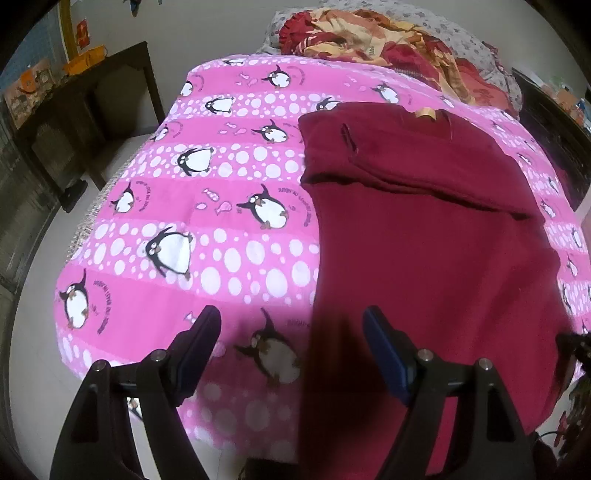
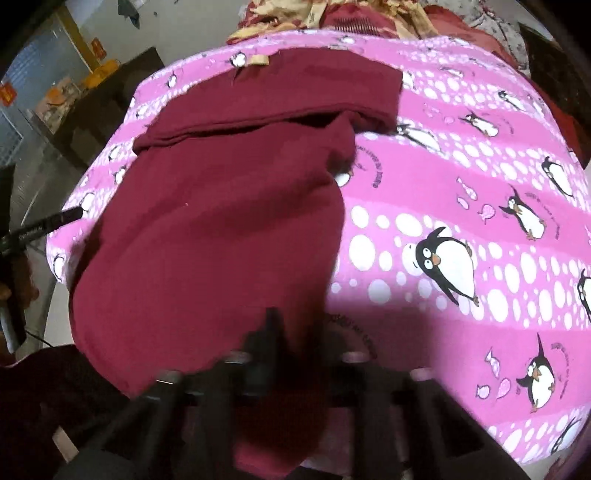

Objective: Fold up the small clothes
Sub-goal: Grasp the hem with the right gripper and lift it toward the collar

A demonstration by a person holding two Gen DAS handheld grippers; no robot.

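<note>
A maroon garment [image 1: 424, 240] lies on a pink penguin-print bedsheet [image 1: 221, 206], its far part folded over into a band with a tan label [image 1: 424, 112]. My left gripper [image 1: 291, 326] hovers open above the garment's left near edge, with one finger over the sheet and the other over the cloth. In the right wrist view the same garment [image 2: 221, 221] fills the left half. My right gripper [image 2: 271, 328], blurred, has its fingers together at the cloth's near right edge and seems to pinch it. The tan label [image 2: 258, 60] sits at the far end.
A heap of red and yellow bedding [image 1: 369, 33] and a spotted pillow lie at the far end of the bed. A dark wooden table [image 1: 92, 96] stands left of the bed, with pale floor below. The sheet [image 2: 461, 221] to the right of the garment is bare.
</note>
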